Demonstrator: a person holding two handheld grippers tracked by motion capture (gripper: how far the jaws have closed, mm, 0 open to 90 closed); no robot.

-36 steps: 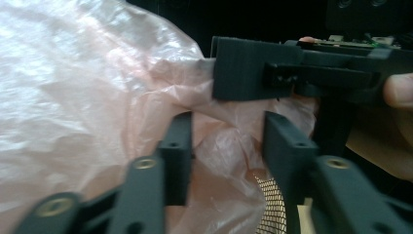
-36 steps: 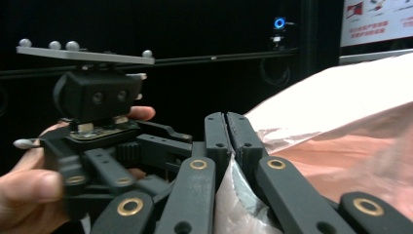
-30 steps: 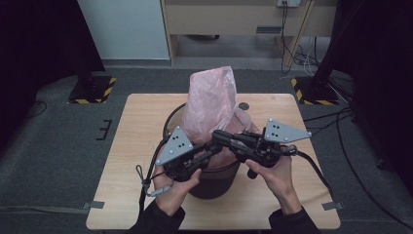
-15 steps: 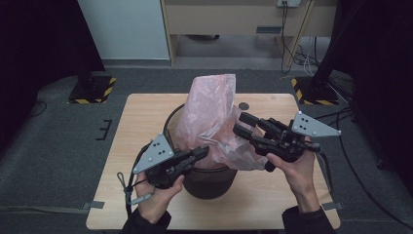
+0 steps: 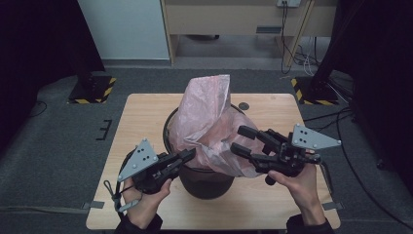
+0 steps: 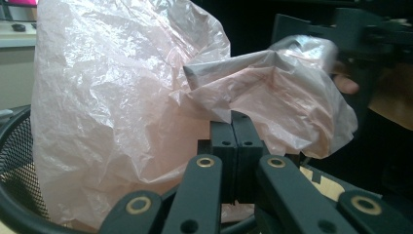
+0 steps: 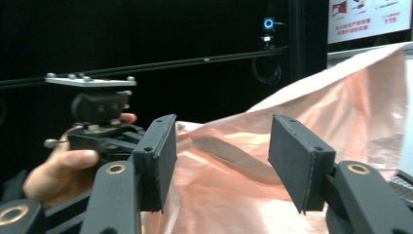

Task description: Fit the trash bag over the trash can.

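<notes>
A pink plastic bag [image 5: 207,117] stands tall out of a black mesh bin [image 5: 204,178] at the middle of the wooden table [image 5: 141,117]. My left gripper [image 5: 190,155] is at the bin's front left rim, jaws pressed together on a fold of the pink bag [image 6: 122,97], which drapes over the left gripper [image 6: 233,141]. My right gripper [image 5: 237,139] is at the bin's front right with its jaws wide apart, the bag's loose skirt lying against them. In the right gripper view the right gripper [image 7: 221,165] frames the pink bag [image 7: 311,112] beyond, with nothing between the pads.
The mesh bin rim [image 6: 14,146] curves at the lower left of the left gripper view. A small dark round mark [image 5: 244,106] sits on the table behind the bin. Black stands with striped bases [image 5: 92,87] flank the table on the floor.
Both grippers have drawn apart from the bin's front middle, left one to the left, right one to the right. The bag's front edge is now spread wider over the rim.
</notes>
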